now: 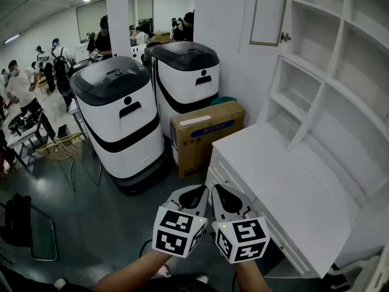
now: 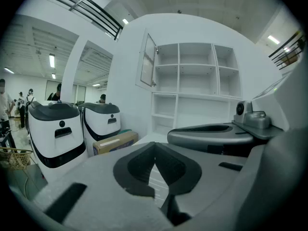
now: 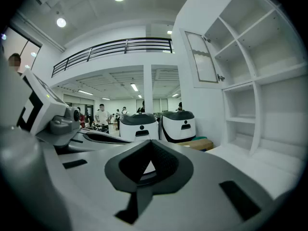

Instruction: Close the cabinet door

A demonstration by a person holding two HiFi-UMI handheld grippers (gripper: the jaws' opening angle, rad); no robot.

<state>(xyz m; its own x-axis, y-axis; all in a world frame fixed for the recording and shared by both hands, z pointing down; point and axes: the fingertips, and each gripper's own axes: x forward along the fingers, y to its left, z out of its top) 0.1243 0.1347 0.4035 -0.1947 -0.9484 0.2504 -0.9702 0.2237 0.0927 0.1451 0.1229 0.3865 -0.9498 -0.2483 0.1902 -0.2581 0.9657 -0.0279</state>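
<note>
A: The cabinet (image 1: 313, 111)?
B: White all over, its door (image 1: 267, 11) too.
A: At ten o'clock?
B: Two machines (image 1: 121, 114), white with black tops and bands; also a brown box (image 1: 203, 135).
A: Left tongs (image 1: 196, 191), right tongs (image 1: 217, 190)?
B: Grey, cubes in black-and-white squares.

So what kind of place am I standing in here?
Probably a large indoor workshop or test hall, not a home: a white shelf cabinet stands beside two white-and-black machines, people stand about in the background, and a railed mezzanine runs overhead.
</note>
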